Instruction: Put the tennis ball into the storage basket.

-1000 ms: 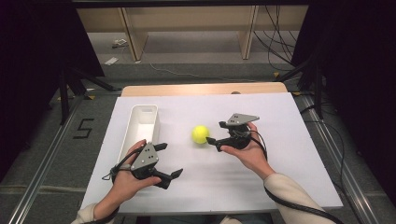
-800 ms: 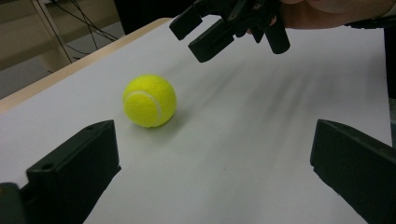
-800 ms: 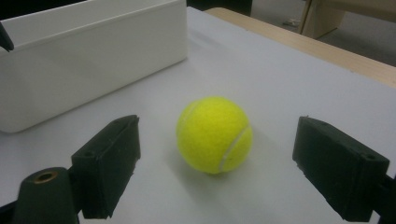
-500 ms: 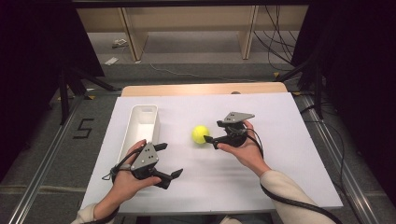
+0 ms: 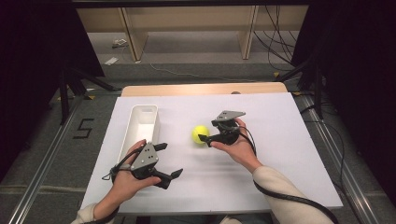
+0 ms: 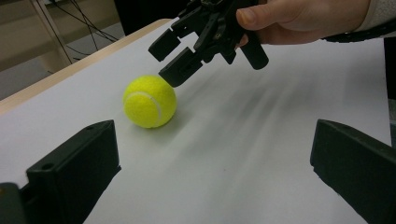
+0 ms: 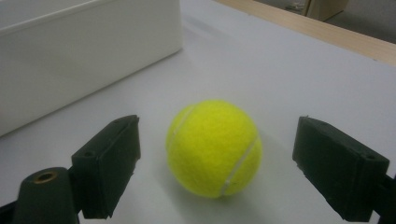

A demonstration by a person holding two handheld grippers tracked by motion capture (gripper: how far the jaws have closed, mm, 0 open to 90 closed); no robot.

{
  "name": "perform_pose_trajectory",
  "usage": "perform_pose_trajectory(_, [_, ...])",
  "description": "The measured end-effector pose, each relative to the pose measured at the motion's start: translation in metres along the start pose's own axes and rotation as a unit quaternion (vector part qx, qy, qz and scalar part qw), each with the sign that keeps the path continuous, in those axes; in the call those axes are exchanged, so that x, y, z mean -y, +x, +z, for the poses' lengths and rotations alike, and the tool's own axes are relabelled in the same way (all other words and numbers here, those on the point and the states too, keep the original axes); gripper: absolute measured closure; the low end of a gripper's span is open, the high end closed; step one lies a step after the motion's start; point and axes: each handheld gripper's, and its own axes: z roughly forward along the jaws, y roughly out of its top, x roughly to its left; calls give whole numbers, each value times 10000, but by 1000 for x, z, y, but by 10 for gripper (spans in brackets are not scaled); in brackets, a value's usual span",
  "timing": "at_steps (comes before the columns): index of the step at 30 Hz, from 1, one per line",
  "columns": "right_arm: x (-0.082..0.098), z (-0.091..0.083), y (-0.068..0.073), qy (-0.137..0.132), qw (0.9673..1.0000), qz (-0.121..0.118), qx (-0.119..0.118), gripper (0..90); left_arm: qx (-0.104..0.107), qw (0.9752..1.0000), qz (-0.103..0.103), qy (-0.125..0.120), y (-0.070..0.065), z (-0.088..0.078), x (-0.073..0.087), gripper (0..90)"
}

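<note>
Currently at the approach step — right gripper point(image 5: 204, 138) spread wide around the ball point(image 5: 200, 134) on the table point(image 5: 289, 154), untouched; left gripper point(image 5: 169, 161) also wide, idle. Next — close squarely on the ball.

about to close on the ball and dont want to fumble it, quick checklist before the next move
1. Right tongs open wider than the tennis ball: ok.
2. Ball centred between the two jaws: ok in the right gripper view, with a gap on each side.
3. Jaws far enough forward to sit at the ball's widest part: cannot tell; in the left gripper view their tips look only at its near edge.
4. Ball resting on the white table, not held: ok.
5. White bin apart from the ball: ok.
6. Left tongs open and off to the side: ok.
</note>
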Motion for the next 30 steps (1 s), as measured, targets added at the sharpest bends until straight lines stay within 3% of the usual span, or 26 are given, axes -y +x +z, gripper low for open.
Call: perform_pose_trajectory(30, [4,45,-2,429,9989,188,26,157,24,10000,2,-18,0,-1,0,8])
